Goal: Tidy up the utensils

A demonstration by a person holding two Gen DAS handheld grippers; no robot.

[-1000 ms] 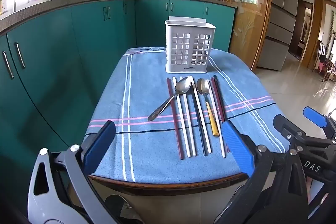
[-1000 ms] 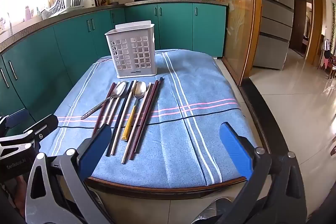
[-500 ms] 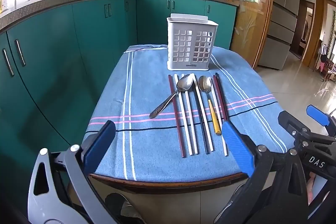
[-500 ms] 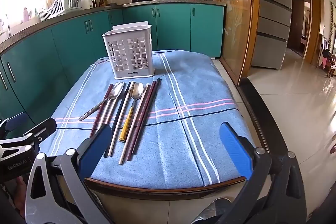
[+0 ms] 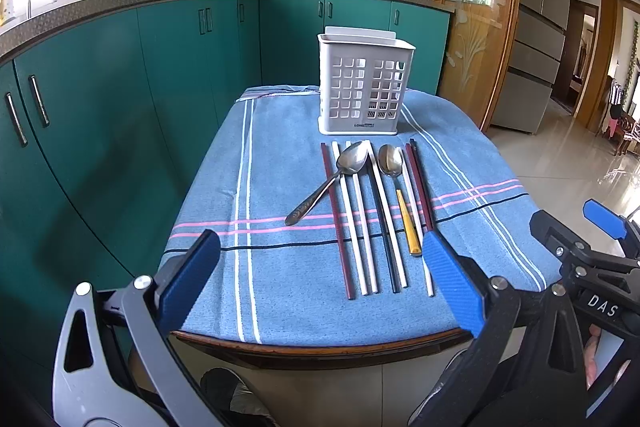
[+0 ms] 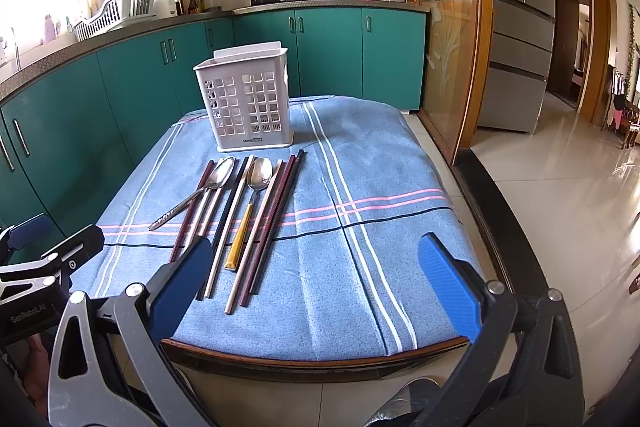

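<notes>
Both sets of tongs are hanging just off the near edge of the tabletop, jaws spread wide and holding nothing: the left tongs [image 5: 320, 279] are facing the row of utensils head-on, while the right tongs [image 6: 316, 279] are sitting a little to the right of it. Judging by this, the sorting is not yet begun and the person is lining up for a first pick.

The utensils are lying on a blue striped cloth [image 5: 280, 291] covering the wooden tabletop [image 5: 320, 349], laid side by side directly in front of the white perforated plastic utensil holder [image 5: 365, 87], probably so each can be lifted and dropped straight in. The chopsticks, dark red [image 5: 338, 223], white [image 5: 354, 215] and black [image 5: 384, 235], are running lengthwise from the holder toward the near edge, nearly parallel. The yellow-handled metal spoon [image 5: 400, 195] is sharing that axis, bowl toward the holder. The all-metal spoon [image 5: 328, 183] is lying askew, bowl resting across the white chopsticks, handle pointing out to the left over the dark red one. That loose handle looks like the easiest first grasp.
</notes>
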